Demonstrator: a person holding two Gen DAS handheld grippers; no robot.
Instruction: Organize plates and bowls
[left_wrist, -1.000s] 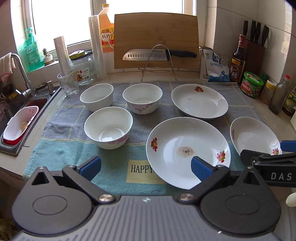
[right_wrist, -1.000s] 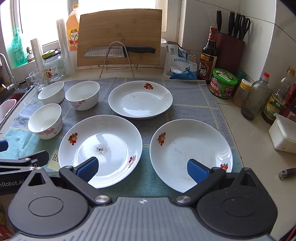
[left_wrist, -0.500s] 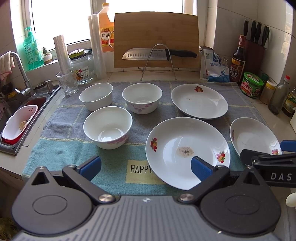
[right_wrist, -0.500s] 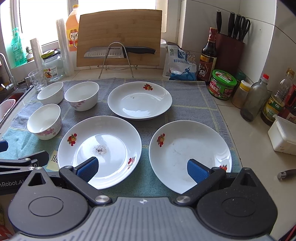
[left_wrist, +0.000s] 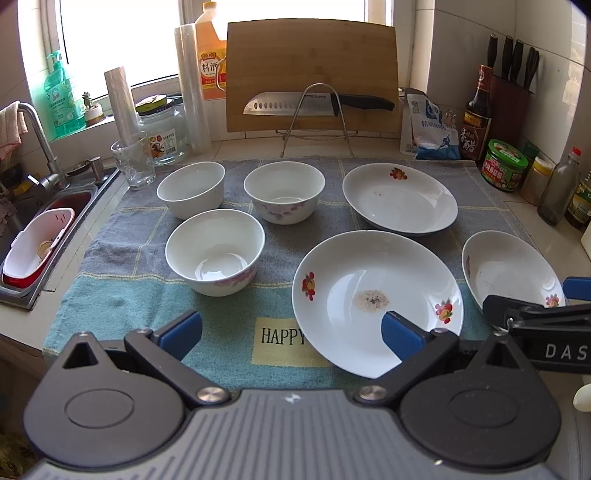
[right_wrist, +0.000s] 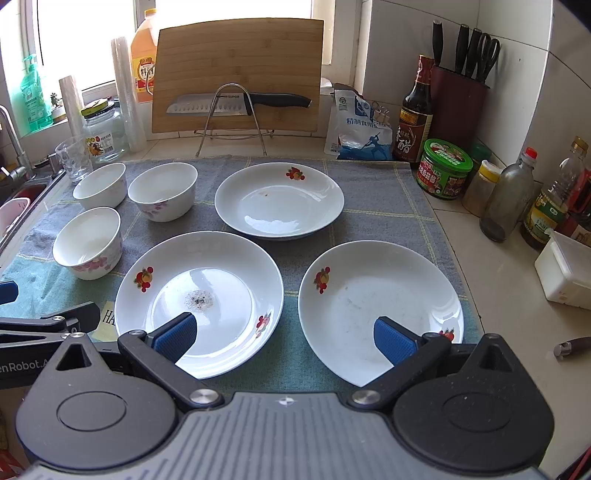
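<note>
Three white bowls stand on the towel at the left: a near bowl (left_wrist: 215, 251), a far left bowl (left_wrist: 191, 188) and a flowered bowl (left_wrist: 284, 191). Three white plates with fruit prints lie to their right: a middle plate (left_wrist: 373, 295) with a crumb stain, a far plate (left_wrist: 399, 197) and a right plate (right_wrist: 380, 306). My left gripper (left_wrist: 291, 330) is open and empty above the towel's front edge. My right gripper (right_wrist: 283, 334) is open and empty, between the middle and right plates.
A sink (left_wrist: 33, 236) with a red-white basket is at the left. A cutting board (left_wrist: 312, 74), knife on a rack, glass (left_wrist: 133, 162), jar and bottles line the back. Sauce bottles, a green jar (right_wrist: 443, 168) and a white box (right_wrist: 565, 271) stand at the right.
Both views have shifted very slightly; the dishes sit a touch lower and closer in frame. Nothing was taken hold of or moved.
</note>
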